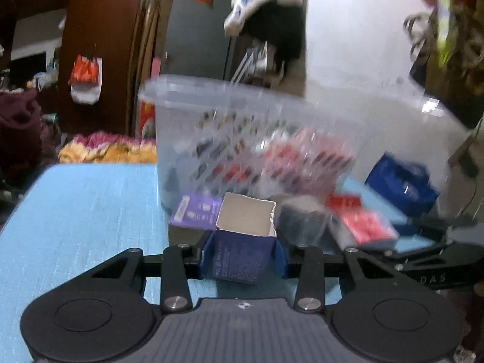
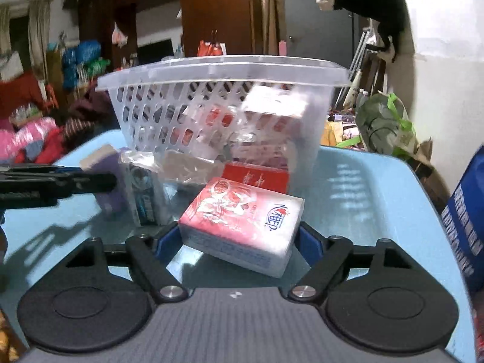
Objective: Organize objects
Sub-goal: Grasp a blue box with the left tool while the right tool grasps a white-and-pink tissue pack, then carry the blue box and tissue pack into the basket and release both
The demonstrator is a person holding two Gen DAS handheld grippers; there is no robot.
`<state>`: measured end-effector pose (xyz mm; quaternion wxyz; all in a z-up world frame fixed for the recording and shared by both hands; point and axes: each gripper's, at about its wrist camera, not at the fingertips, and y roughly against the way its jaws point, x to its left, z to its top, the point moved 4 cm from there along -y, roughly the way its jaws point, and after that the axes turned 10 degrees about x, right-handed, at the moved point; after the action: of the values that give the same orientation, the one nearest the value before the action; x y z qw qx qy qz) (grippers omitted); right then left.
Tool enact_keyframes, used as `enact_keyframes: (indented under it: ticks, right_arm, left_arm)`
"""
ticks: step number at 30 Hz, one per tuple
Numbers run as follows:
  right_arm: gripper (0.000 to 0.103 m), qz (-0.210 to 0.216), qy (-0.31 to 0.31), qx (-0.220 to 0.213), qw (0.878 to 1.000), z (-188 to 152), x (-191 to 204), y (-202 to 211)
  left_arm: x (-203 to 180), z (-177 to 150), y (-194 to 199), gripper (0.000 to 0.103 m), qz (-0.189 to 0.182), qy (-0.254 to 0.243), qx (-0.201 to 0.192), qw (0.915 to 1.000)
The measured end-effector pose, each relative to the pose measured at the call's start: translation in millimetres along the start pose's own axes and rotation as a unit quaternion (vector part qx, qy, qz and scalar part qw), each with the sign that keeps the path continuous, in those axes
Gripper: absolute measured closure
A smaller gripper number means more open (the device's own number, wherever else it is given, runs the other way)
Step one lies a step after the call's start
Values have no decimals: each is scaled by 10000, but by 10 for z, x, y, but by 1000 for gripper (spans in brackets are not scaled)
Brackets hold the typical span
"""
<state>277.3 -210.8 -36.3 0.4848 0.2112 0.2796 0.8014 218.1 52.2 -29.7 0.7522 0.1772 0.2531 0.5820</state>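
Your left tongs (image 1: 243, 257) are narrow and hold the small dark blue cardboard box with an open top (image 1: 245, 242); the blue pads press on both its side walls, so it stays upright on the light blue tabletop (image 1: 84, 211). Your right tongs (image 2: 239, 239) stand wider around the red and white tissue pack (image 2: 242, 224), which lies flat and a little turned; I cannot tell if the pads already touch it. Both things are near you, just in front of the clear plastic basket with holes (image 2: 169, 103), probably because they should go inside it.
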Motion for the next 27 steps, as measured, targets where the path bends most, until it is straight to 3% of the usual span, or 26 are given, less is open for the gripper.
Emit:
enact_keyframes:
  ticks: [3, 6, 14, 27]
  right_arm:
    - [21, 156, -148, -180, 9996, -16, -42, 71]
    - [21, 382, -218, -513, 9977, -28, -24, 146]
    - [21, 39, 129, -1239, 9922, -44, 124, 303]
    - [22, -32, 381, -1420, 9891, -68, 174, 309]
  left_arm:
    - [34, -44, 213, 59, -167, 100, -594, 9980]
    - [122, -70, 316, 59, -416, 253, -867, 9950]
    - [78, -87, 321, 59, -504, 141, -940, 9942]
    - [99, -107, 334, 59, -507, 122, -988, 9937]
